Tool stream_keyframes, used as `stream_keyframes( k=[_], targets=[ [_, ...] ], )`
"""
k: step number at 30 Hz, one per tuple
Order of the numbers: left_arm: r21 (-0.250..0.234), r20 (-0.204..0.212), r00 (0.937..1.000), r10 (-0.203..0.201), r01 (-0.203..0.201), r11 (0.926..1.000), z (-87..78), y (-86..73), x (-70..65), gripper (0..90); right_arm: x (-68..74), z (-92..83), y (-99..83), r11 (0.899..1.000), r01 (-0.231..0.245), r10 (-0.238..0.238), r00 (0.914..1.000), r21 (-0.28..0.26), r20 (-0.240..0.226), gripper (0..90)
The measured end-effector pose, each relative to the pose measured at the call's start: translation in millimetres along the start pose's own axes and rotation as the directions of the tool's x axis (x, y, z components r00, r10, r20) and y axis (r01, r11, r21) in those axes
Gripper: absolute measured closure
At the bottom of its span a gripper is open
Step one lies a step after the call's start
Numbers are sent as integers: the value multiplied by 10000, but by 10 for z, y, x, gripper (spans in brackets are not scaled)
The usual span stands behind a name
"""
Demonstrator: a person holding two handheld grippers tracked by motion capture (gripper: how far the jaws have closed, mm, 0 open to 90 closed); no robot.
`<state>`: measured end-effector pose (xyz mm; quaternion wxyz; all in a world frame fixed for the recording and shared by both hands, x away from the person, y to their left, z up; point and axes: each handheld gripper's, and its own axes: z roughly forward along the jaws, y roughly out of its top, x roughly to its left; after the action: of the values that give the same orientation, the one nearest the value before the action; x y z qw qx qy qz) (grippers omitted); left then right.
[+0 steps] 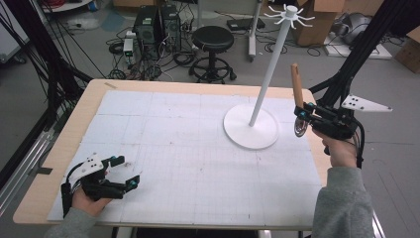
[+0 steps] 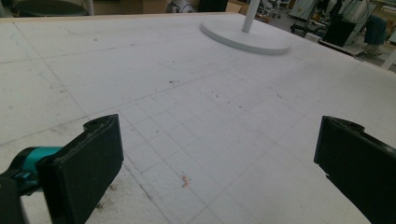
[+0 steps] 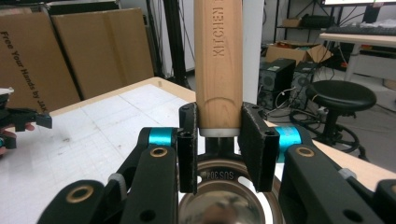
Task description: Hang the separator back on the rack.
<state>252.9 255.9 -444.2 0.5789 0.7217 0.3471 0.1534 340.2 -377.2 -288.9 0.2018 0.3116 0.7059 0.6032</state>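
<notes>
My right gripper [image 1: 303,115] is raised over the table's right edge, shut on a kitchen utensil [image 1: 297,84]. The utensil's wooden handle [image 3: 218,60] points straight up and its round steel head [image 3: 229,200] hangs below the jaws. Just left of it stands a white hook stand [image 1: 267,74] on a round base [image 1: 251,128], with hooks at the top. My left gripper [image 1: 127,171] rests on the white mat near the front left corner, open, with nothing between its fingers [image 2: 88,163]. The stand's base [image 2: 245,35] lies far ahead of it.
A white gridded mat [image 1: 198,148] covers the wooden table [image 1: 64,144]. Behind the table are a black stool [image 1: 213,39], computer towers [image 1: 157,27] with cables on the floor, and cardboard boxes [image 1: 317,20]. Black frame legs [image 1: 356,54] rise at the right.
</notes>
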Motion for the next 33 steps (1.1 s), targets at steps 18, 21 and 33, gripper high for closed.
stream_keyframes(
  k=[18,21,33],
  targets=[
    [-27,-34,9999,-104,104,9999,-44,-17,3,18,-69,-68,233,9993,-73,85,9994,-357,346,698],
    [-47,-24,9999,-107,107,9999,-46,-20,3,17,-73,-56,267,9994,-53,66,9993,-339,377,698],
    [-42,-65,9999,-143,143,9999,-89,-31,-2,18,-82,-38,418,9987,4,24,9985,-510,548,698]
  ],
)
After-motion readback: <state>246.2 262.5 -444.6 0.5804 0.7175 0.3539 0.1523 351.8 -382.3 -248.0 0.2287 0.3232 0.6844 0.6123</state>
